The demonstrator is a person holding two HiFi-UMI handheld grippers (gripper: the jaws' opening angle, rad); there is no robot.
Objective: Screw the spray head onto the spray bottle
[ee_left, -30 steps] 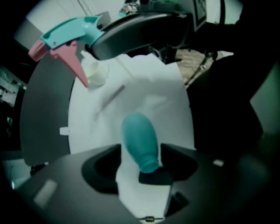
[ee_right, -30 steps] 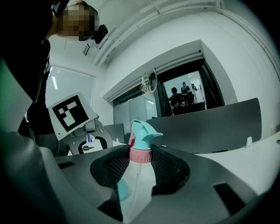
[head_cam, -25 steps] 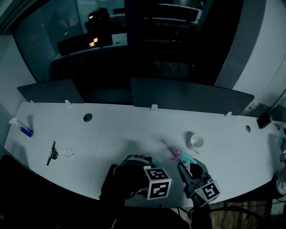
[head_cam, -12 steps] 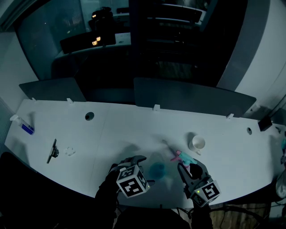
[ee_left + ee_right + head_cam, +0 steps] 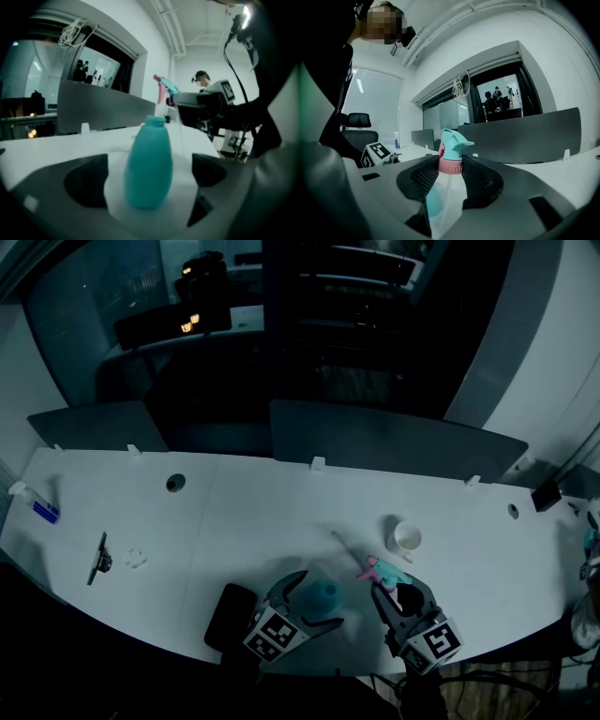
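**Bottle stood free between spread jaws while the spray head stayed pinched**

White and long, the desk ran across a dim office, backed by low grey divider panels with dark glass beyond. Near its front edge a teal plastic spray bottle, pear-shaped with an open, uncapped neck, stood upright on the surface. The left gripper lay around it with its jaws spread wide. They had just been opening, and in the left gripper view a gap showed on each side of the bottle, so neither dark pad pressed on it.

Just to the right, the right gripper pinched the teal plastic spray head by its pink screw collar, the ribbed black pads closed on the collar from both sides. The head sat upright in the grip, its nozzle pointing away from the camera and a thin clear dip tube hanging below the collar. It was held clear of the bottle, not over the neck. The right gripper view showed the teal body low and to the left, behind the jaw.

A small white cup sat on the desk just beyond the right gripper. Far off at the left end lay a small clear bottle with a blue label, and nearer in a black clip-like object, too small to make out.
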